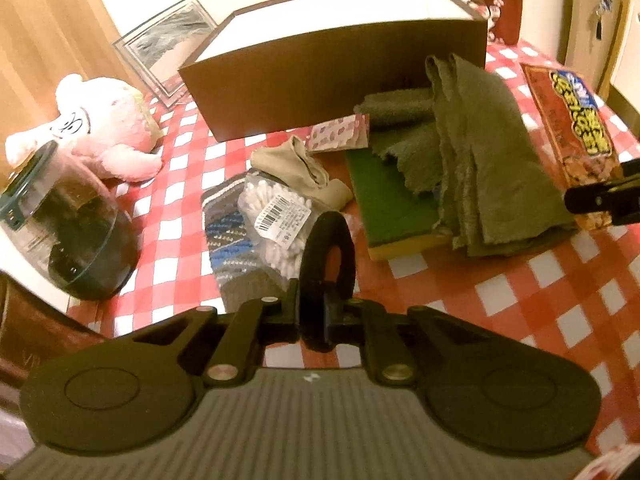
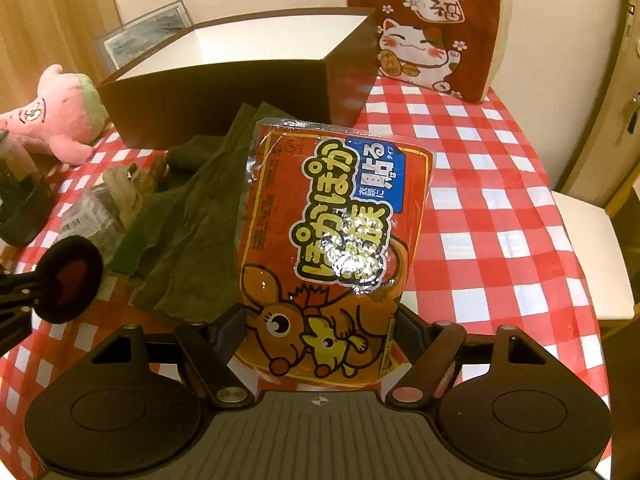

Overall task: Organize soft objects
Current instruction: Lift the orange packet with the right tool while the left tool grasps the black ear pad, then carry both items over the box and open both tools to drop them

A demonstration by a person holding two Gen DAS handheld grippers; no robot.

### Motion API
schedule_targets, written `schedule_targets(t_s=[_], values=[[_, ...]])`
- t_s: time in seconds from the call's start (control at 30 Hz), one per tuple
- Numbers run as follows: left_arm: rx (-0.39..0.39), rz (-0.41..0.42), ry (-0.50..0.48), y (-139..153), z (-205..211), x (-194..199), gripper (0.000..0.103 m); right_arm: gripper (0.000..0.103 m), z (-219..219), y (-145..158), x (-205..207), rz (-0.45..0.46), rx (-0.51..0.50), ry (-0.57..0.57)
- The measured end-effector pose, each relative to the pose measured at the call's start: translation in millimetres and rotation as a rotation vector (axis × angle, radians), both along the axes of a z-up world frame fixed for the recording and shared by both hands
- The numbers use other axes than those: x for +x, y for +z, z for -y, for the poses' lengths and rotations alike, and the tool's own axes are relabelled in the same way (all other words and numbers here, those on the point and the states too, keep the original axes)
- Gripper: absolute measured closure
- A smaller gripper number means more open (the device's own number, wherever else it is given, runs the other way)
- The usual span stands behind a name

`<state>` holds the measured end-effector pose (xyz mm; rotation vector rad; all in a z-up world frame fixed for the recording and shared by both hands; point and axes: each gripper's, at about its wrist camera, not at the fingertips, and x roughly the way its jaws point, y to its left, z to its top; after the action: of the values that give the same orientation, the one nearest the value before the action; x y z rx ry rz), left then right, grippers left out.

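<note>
Plush: a pink plush toy [image 1: 100,128] lies at the table's left edge, beside a glass jar [image 1: 76,236].
Middle pile: a bag of cotton swabs [image 1: 276,220] rests on a striped knit piece [image 1: 230,248], a beige cloth [image 1: 304,170] just behind.
Left gripper [image 1: 326,280]: fingers pressed together on a black ring [image 1: 332,256] — held upright.
Box: an open brown box [image 1: 340,92] stands behind everything.
Towel: a green towel [image 1: 476,168] drapes over a green-topped sponge [image 1: 384,204].
Right gripper [image 2: 320,344]: fingers closed on an orange heat-pack packet [image 2: 332,240] — lifted over the checked tablecloth [image 2: 500,220].
</note>
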<state>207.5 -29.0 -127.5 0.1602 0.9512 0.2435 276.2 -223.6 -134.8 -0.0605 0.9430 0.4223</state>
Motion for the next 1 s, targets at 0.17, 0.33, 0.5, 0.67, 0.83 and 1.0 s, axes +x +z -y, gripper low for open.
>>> schedule_targets(t_s=[0.17,0.33,0.5,0.67,0.83,1.0], values=[[-0.042,0.035,0.053,22.4,-4.7,-6.4,0.092,0.027,6.4,10.1,0.1,0.016,0.008,0.026],[-0.052,0.086,0.09,47.6,-10.7,-4.4,0.092,0.027,12.6,22.8,3.7,0.029,0.021,0.053],[-0.069,0.142,0.086,73.2,-18.8,9.6,0.092,0.026,12.6,43.6,10.9,0.059,0.036,0.072],[-0.079,0.205,0.041,93.3,-28.2,37.9,0.092,0.026,4.8,67.9,24.7,0.108,0.057,0.088],[-0.103,0.257,-0.02,109.2,-38.8,81.3,0.092,0.027,-13.3,86.9,46.1,0.157,0.073,0.09],[-0.127,0.295,-0.064,122.0,-44.5,129.4,0.092,0.026,-40.1,103.1,71.8,0.203,0.101,0.078]])
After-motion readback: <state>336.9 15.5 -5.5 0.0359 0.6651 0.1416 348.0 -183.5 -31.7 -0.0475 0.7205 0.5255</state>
